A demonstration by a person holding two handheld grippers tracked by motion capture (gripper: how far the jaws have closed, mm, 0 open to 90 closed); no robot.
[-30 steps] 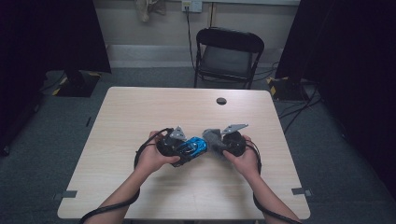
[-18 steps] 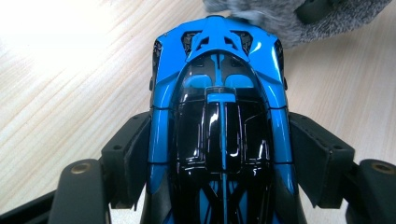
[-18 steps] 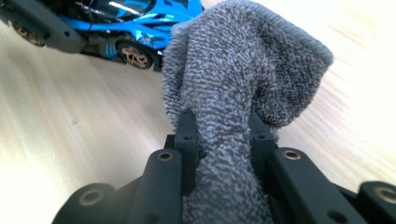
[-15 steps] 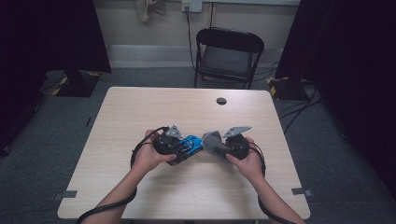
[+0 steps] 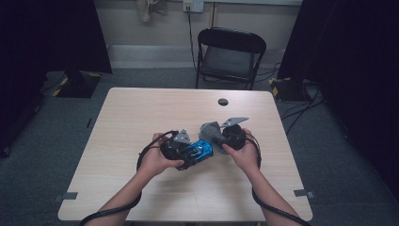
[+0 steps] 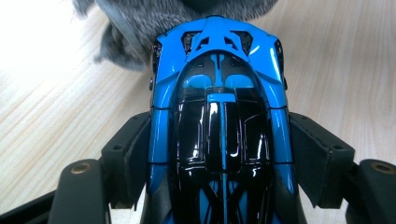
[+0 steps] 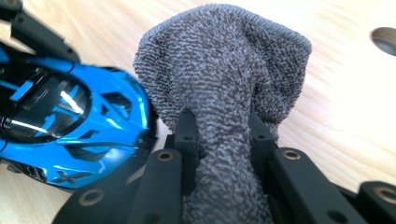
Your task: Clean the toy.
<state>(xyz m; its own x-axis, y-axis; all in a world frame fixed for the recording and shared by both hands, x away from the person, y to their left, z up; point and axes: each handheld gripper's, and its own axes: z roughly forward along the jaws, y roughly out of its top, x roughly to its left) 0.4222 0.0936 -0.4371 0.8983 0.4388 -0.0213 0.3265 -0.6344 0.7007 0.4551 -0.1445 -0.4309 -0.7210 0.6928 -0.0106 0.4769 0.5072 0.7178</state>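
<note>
Near the table's [image 5: 141,197] middle, the left gripper [image 6: 219,154] is clamped on the sides of a blue toy car [image 6: 219,116]. Just right of it, the right gripper [image 7: 222,135] pinches a bunched grey cloth [image 7: 224,70] touching the car's end. A hard wipe could twist the glossy car out of the jaws. Farther off stands a chair [image 5: 229,54].
</note>
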